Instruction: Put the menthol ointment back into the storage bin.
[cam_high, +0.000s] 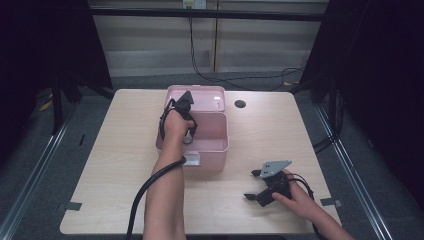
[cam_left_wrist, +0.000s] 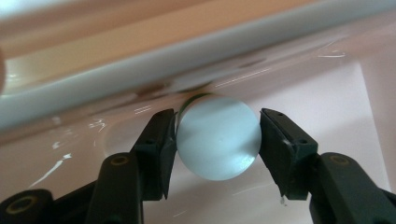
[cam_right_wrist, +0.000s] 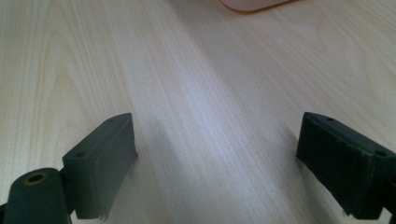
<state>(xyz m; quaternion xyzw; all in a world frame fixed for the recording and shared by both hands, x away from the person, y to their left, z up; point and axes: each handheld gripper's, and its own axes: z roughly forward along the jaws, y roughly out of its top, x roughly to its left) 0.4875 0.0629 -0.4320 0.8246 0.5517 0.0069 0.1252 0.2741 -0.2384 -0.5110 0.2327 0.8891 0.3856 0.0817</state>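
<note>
Pale wooden table (cam_high: 125, 150) | left gripper (cam_left_wrist: 217, 140) inside pink plastic box (cam_high: 220, 142), jaws seemingly loosening around round pale-blue object (cam_left_wrist: 218, 142) | right gripper (cam_right_wrist: 217, 154) open, idle | withdrawal remains

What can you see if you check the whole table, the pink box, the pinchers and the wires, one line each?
Surface: pale wooden table, bare around the box.
Job's things: open pink box, lid up; pale round object inside, between the left pads.
Clutter: nothing seen.
Grippers: left gripper down in the box, left pad touching the object, slight gap at the right pad; right gripper open, resting on the table.
Cables: black cable along the left forearm; more on the floor behind.
Surroundings: dark curtains, metal frame.
</note>
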